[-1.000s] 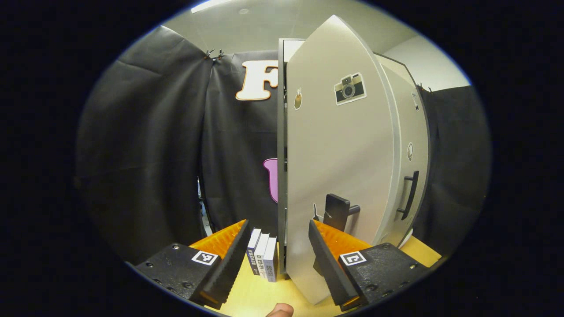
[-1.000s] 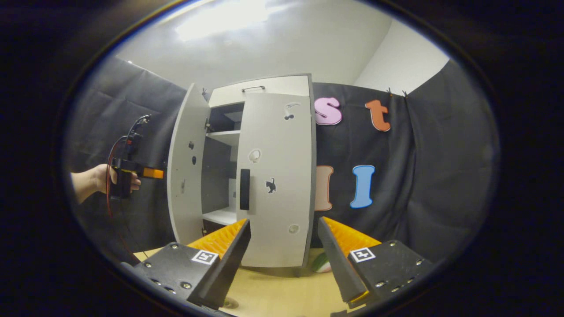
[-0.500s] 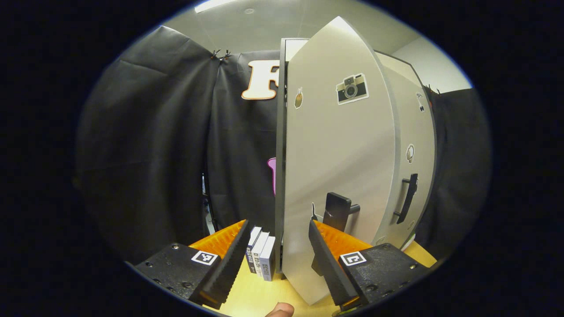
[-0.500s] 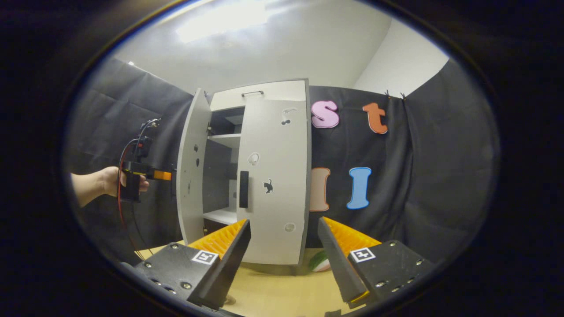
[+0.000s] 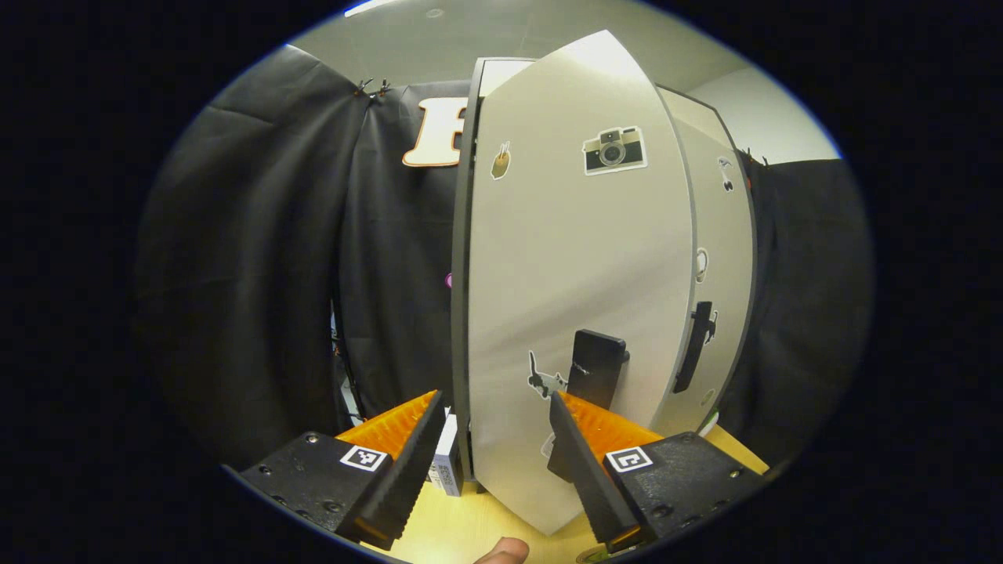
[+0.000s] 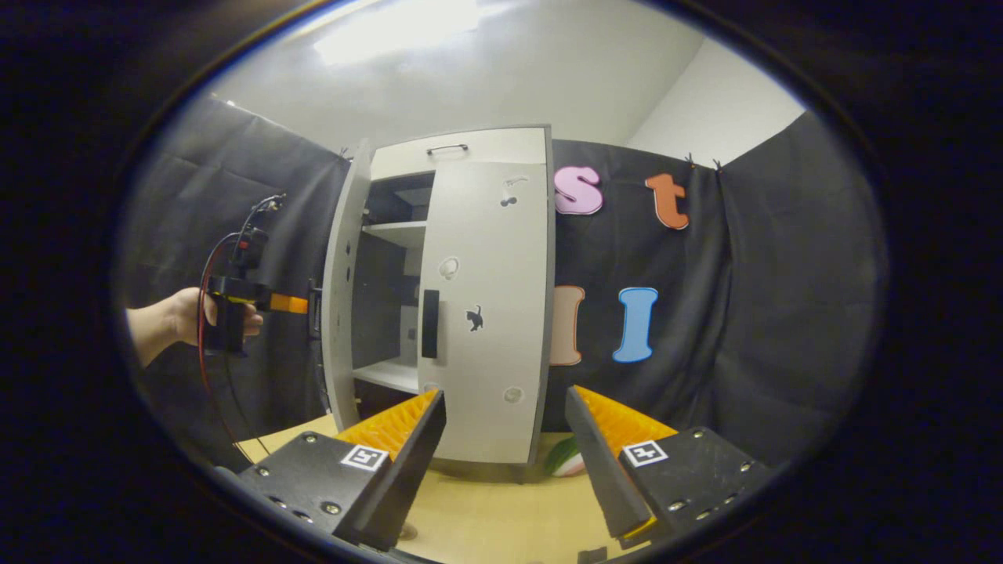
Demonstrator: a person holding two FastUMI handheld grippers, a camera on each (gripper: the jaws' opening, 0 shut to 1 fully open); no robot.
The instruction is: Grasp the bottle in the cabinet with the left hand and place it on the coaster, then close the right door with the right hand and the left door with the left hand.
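Grey left door (image 5: 580,266), left claw (image 5: 494,439) against it

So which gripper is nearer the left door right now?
Left. The left gripper is right at the left door, its fingers straddling the door's lower edge. The right gripper hangs back from the cabinet, facing the right door.

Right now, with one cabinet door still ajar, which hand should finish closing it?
Left. The left tongs are already up against the half-open left door, beside its handle. The right tongs hang back from the cabinet, facing the right door, which looks shut.
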